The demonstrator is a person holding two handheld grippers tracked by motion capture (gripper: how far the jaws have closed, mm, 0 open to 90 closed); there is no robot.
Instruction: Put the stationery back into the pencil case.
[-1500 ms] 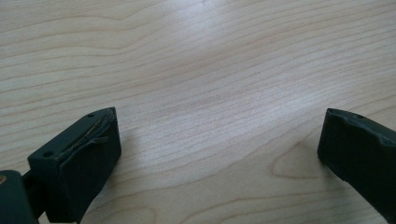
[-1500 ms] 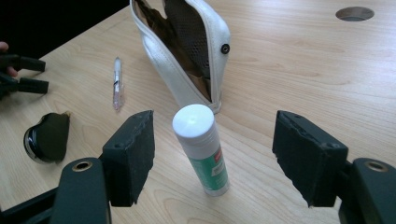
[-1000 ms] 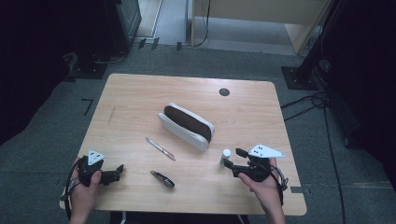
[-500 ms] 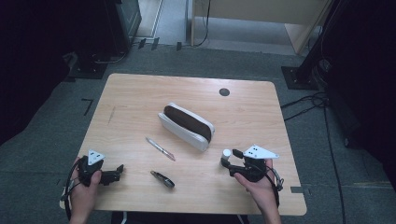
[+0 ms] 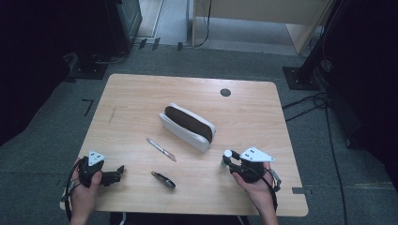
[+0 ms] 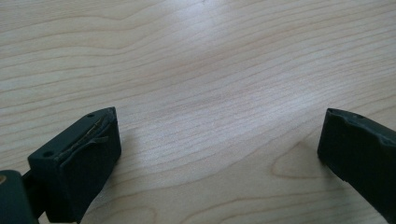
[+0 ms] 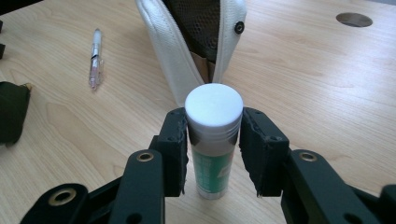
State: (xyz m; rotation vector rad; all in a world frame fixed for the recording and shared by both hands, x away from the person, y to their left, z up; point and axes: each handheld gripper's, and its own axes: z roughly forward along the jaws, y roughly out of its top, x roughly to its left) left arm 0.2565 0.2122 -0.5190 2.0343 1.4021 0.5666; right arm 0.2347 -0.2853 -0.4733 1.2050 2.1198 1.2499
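So my right gripper (image 7: 212,154) is clamped on a glue stick (image 7: 214,140), white cap up, green label below. The stick stands upright between the jaws, its base down on the wooden table (image 5: 141,103), toward the near right part of it. In the high view the right gripper (image 5: 228,161) sits just in front of the white pencil case (image 5: 187,126), which lies open with its dark inside showing. From the gripper's own camera the case (image 7: 187,51) is right behind the stick, near it, but I can't tell if they touch.

My left gripper (image 6: 219,149) has its jaws spread wide with nothing between them, just bare wood. In the high view it's (image 5: 121,172) at the near left corner. A pen (image 5: 161,149) lies left of the case, and a small dark object (image 5: 163,180) I can't identify lies nearer me, between the grippers.
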